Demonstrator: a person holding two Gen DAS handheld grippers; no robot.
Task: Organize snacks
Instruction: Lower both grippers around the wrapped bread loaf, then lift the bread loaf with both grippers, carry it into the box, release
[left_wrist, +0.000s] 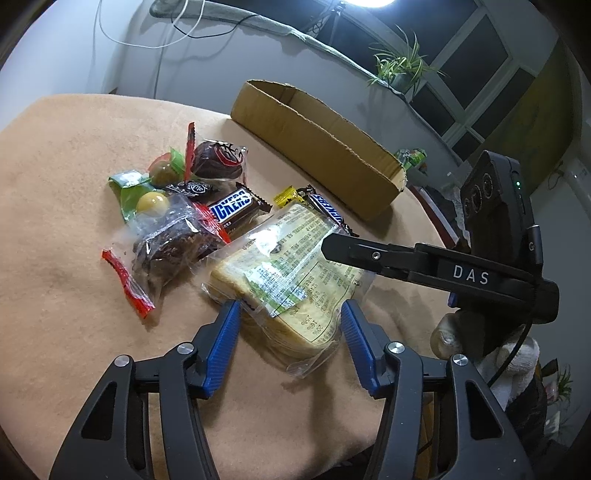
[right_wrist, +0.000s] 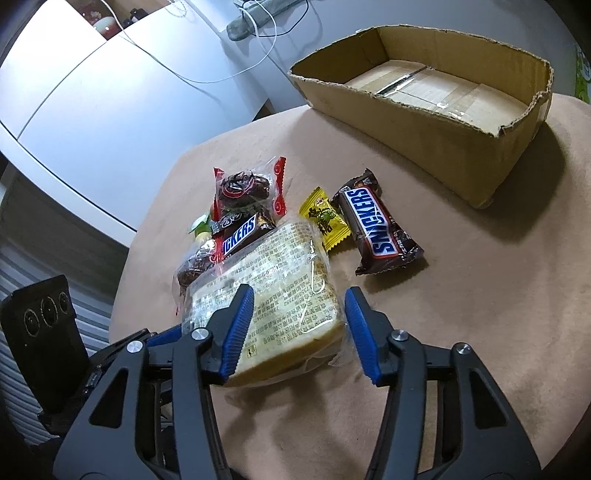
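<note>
A clear-wrapped pack of sliced bread (left_wrist: 288, 266) (right_wrist: 280, 266) lies on the tan tablecloth (left_wrist: 66, 258), nearest of a pile of snacks. My left gripper (left_wrist: 291, 306) straddles its near end, blue pads at the wrapper's edges without visibly squeezing. My right gripper (right_wrist: 299, 291) straddles another corner of the bread from the right; in the left wrist view its finger (left_wrist: 332, 249) lies over the pack. Behind are two Snickers bars (right_wrist: 376, 229) (right_wrist: 240, 232), a yellow candy (right_wrist: 327, 221), two packets of dark fruit (left_wrist: 218, 158) (left_wrist: 173, 247) and green-wrapped sweets (left_wrist: 151, 203).
An open, empty cardboard box (right_wrist: 424, 140) stands at the far side of the table. A white cabinet (right_wrist: 92, 92) with cables stands beyond the table's left edge. A potted plant (left_wrist: 402, 66) sits on the sill. A gloved hand (left_wrist: 454, 336) holds the right gripper.
</note>
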